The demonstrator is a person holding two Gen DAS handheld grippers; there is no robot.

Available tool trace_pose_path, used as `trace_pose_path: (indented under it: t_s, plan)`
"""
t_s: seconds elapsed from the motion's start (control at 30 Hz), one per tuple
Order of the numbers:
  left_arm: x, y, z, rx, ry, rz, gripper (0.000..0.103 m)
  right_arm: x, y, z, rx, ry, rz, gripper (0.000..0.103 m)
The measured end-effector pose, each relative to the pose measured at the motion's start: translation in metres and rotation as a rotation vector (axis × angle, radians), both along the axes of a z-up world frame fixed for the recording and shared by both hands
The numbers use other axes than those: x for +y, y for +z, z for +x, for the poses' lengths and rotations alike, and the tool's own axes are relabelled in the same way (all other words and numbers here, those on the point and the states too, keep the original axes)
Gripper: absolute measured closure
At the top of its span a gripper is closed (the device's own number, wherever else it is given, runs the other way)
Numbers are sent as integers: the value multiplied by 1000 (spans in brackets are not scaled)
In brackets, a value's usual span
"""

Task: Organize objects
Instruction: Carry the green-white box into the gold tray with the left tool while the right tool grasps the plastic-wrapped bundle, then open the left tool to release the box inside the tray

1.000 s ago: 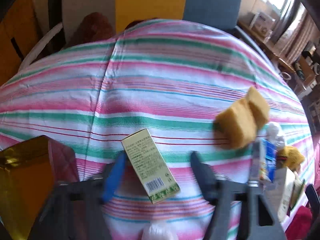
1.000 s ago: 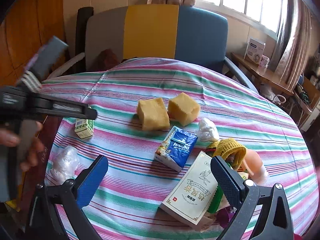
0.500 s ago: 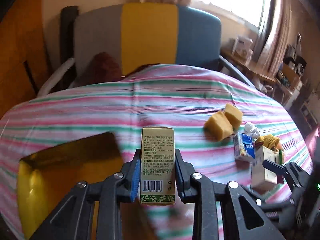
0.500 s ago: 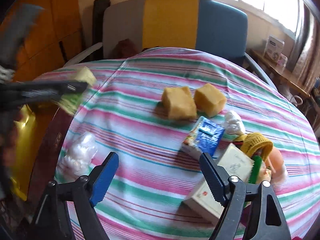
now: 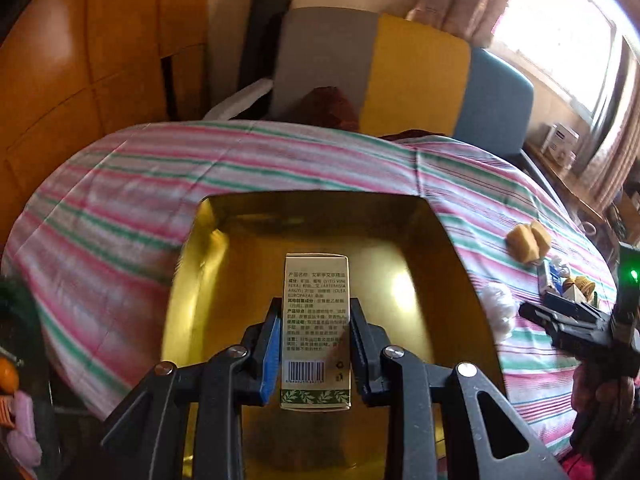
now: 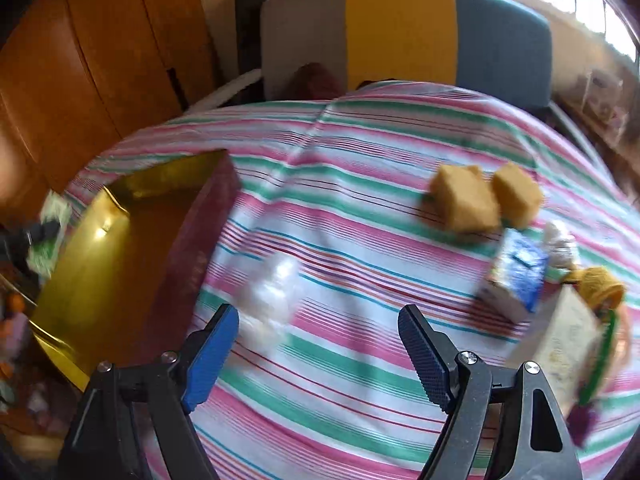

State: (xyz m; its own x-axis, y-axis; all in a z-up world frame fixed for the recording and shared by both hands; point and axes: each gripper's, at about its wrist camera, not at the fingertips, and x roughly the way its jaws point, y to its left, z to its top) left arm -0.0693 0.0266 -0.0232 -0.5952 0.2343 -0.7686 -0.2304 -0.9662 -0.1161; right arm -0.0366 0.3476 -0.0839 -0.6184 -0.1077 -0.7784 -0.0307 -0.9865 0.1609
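Note:
My left gripper [image 5: 315, 312] is shut on a small pale green carton [image 5: 316, 320] with printed text and a barcode, held over the open gold-lined box [image 5: 224, 256]. In the right wrist view the box [image 6: 120, 248] sits at the table's left edge, dark red outside, with the left gripper and carton [image 6: 50, 236] at its far left. My right gripper [image 6: 318, 326] is open and empty above the striped cloth, close to a white plastic bag [image 6: 272, 292].
Two yellow sponge blocks [image 6: 484, 196], a blue carton [image 6: 516, 276], a cream box [image 6: 560, 336] and a yellow knitted item [image 6: 600, 288] lie at the right of the striped table [image 6: 360, 148]. A grey, yellow and blue chair [image 6: 400, 32] stands behind.
My left gripper closed on the green carton, lifted it and carried it left over the gold box. My right gripper swung left toward the white bag.

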Motion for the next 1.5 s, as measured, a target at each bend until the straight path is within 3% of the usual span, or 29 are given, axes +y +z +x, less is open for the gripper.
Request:
trace_pose_path:
  t_s: [0.07, 0.17, 0.23, 0.43, 0.77, 0.83, 0.93, 1.03, 1.13, 1.3, 1.5]
  plan:
    - [-8, -4, 1, 2, -1, -2, 74, -8, -4, -11, -21, -8, -14, 24]
    - [-14, -10, -8, 4, -5, -17, 74, -19, -21, -29, -97, -23, 1, 43]
    - [-19, -16, -22, 1, -5, -20, 74, -25, -35, -36, -148, -26, 20, 70]
    - [-28, -34, -72, -52, 4, -30, 74, -44, -41, -31, -150, -17, 159, 72]
    - [-22, -68, -128, -86, 41, -147, 72, -48, -37, -30, -150, -7, 205, 72]
    - [-20, -70, -137, -61, 41, -174, 59, -48, -38, -30, -150, -9, 206, 72]
    - [-19, -68, -142, -46, 41, -188, 51, -48, -38, -31, -151, -12, 205, 72]
    - [-23, -56, -132, -21, 54, -154, 49, -48, -38, -32, -150, -15, 211, 72]
    - [-33, -33, -107, 40, 62, -120, 44, -50, -38, -31, -144, -13, 225, 72]
    - [-55, -5, -59, 91, 98, -46, 44, -50, -38, -32, -137, -17, 232, 72]
    - [-65, 6, 10, 119, 125, -49, 44, -53, -38, -30, -125, -23, 249, 72]
